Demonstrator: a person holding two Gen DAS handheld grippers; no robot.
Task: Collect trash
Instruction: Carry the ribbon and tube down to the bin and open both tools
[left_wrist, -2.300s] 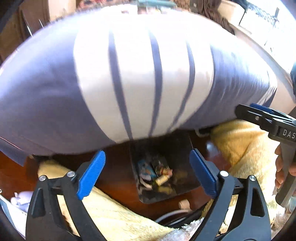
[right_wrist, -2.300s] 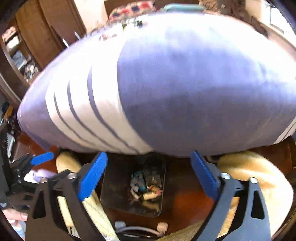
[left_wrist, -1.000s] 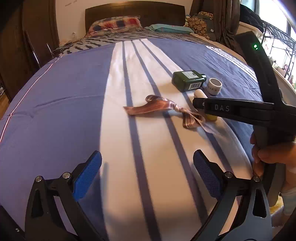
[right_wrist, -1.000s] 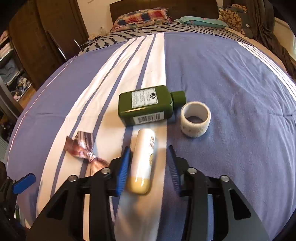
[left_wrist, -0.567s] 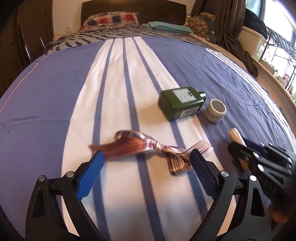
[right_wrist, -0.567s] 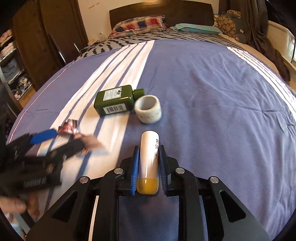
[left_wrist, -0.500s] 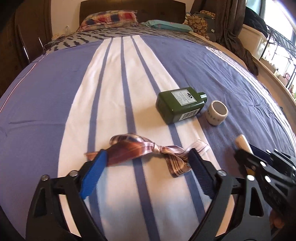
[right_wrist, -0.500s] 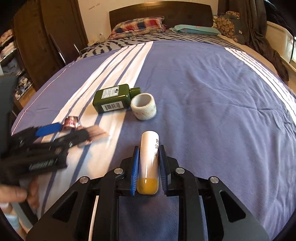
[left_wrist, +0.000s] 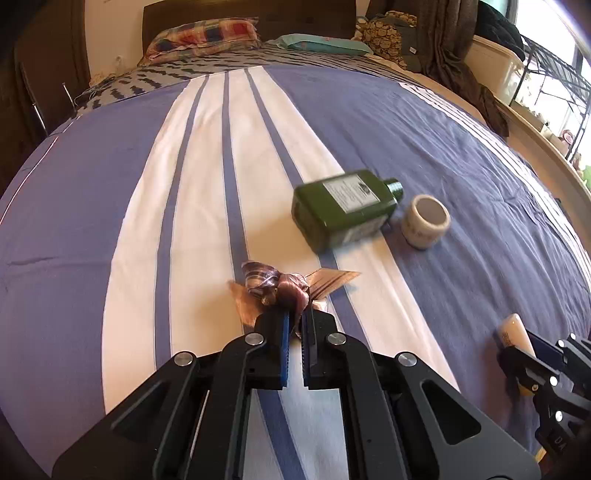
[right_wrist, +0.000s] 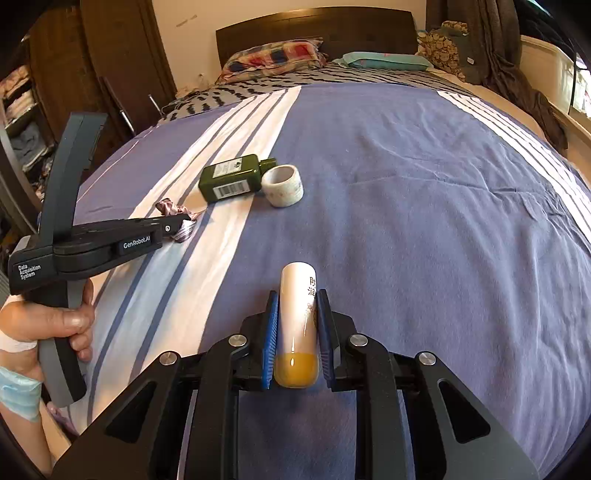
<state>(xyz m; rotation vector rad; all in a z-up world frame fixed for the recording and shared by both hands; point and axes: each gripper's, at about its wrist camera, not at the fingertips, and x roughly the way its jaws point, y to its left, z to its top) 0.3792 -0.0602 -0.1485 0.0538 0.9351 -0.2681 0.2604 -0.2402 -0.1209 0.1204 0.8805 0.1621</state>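
Observation:
My left gripper (left_wrist: 294, 325) is shut on a crumpled brown ribbon (left_wrist: 280, 286) lying on the striped bed cover; the ribbon also shows in the right wrist view (right_wrist: 173, 211) at the left gripper's tip (right_wrist: 183, 222). My right gripper (right_wrist: 295, 321) is shut on a white tube with a yellow end (right_wrist: 297, 317), held just above the cover; it shows at the lower right of the left wrist view (left_wrist: 514, 332). A green bottle (left_wrist: 343, 218) lies on its side beyond the ribbon, and a white tape roll (left_wrist: 425, 220) sits right of it.
The bed cover (right_wrist: 424, 206) is blue with white stripes. Pillows (right_wrist: 273, 55) and a dark headboard stand at the far end. A dark wardrobe (right_wrist: 110, 55) is at the left, and a shelf rack by a window (left_wrist: 546, 92) at the right.
Both grippers rose from the bin on the floor to the bed top. The right gripper closed on the white tube. The left gripper closed on the ribbon, bunching it up.

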